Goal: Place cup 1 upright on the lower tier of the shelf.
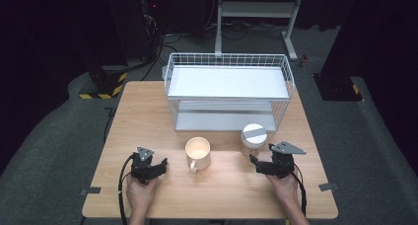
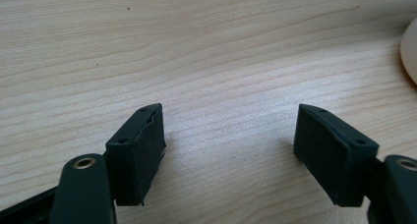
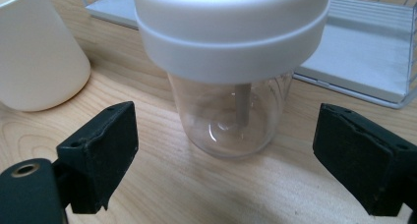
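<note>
Right tongs level, facing jar

Clear jar with white lid, cream mug, white wire rack.

On the table, the rack stands at the far edge. Before it, the mug stands left of the jar, apart. The left gripper lies left of the mug; the right gripper sits just before the jar.

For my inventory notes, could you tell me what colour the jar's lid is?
White; the jar's lid shows best in the right gripper view.
</note>
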